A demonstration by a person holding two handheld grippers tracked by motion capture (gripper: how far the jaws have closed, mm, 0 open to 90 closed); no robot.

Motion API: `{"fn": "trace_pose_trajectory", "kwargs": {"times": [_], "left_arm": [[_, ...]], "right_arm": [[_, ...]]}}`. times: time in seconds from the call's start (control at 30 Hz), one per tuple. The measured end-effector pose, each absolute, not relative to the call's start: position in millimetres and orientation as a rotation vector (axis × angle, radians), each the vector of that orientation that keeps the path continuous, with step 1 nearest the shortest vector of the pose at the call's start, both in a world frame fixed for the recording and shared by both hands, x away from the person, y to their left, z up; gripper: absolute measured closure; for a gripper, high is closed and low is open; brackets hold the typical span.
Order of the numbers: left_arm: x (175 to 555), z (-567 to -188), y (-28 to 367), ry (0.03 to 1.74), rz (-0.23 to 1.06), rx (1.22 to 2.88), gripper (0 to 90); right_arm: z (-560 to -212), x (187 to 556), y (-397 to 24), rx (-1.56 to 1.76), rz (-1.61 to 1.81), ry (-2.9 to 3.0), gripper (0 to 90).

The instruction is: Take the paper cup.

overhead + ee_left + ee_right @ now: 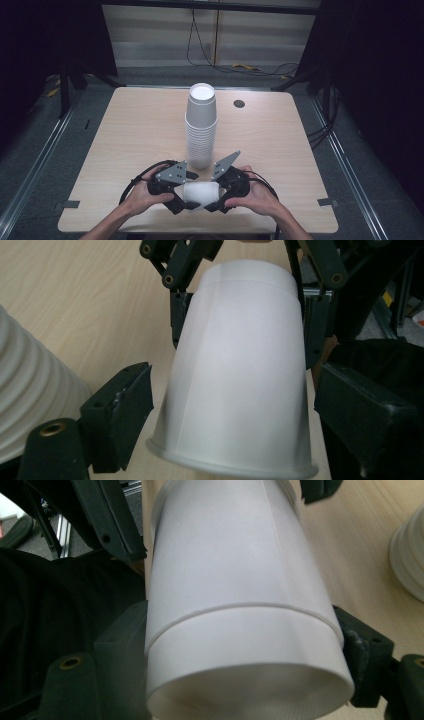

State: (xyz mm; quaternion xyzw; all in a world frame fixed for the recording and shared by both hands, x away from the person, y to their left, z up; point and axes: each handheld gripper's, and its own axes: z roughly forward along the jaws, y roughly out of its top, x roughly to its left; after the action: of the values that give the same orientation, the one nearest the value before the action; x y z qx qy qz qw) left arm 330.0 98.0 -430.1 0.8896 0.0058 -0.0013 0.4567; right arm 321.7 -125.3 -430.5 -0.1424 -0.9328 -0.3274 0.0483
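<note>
From the high view we see both hands low at the near edge of the table point(130, 130), the left gripper point(184, 204) and right gripper point(212, 205) facing each other with a white paper cup point(201, 192) lying on its side between them, just in front of a tall stack of cups point(201, 127). From this height we cannot make out how the fingers sit on it.

The left gripper view adds that the cup's point(237, 375) rolled rim points toward this camera. The left gripper's point(235, 410) near finger point(125, 400) stands clear of the cup wall with a visible gap; the other is at the wall, contact unclear. We read it as released around the cup. The right gripper's linkage grips the far end, and the stack point(30, 390) is cut off at the left edge.

The right gripper view shows two nested cups point(240, 605), one's rim ring partway along the other. The right gripper's point(245, 645) fingers point(367, 650) press both sides: clenched on the outer one. The cup bottom is cut off, its interior blurred.
</note>
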Motion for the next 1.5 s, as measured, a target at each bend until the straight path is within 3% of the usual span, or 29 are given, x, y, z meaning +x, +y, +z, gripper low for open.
{"fn": "trace_pose_trajectory", "kwargs": {"times": [0.93,1.03,1.5], "left_arm": [[347.2,-427.0,128.6,0.29,-0.005,1.883,15.4],[349.7,-428.9,131.5,0.317,-0.051,1.841,15.4],[346.4,-427.8,129.9,0.304,-0.02,1.814,15.4]], "right_arm": [[-431.1,333.1,-160.4,-0.62,-1.255,-2.741,21.7],[-433.2,333.2,-163.2,-0.626,-1.333,-2.71,21.7],[-438.7,332.7,-168.3,-0.596,-1.617,-2.564,21.6]]}}
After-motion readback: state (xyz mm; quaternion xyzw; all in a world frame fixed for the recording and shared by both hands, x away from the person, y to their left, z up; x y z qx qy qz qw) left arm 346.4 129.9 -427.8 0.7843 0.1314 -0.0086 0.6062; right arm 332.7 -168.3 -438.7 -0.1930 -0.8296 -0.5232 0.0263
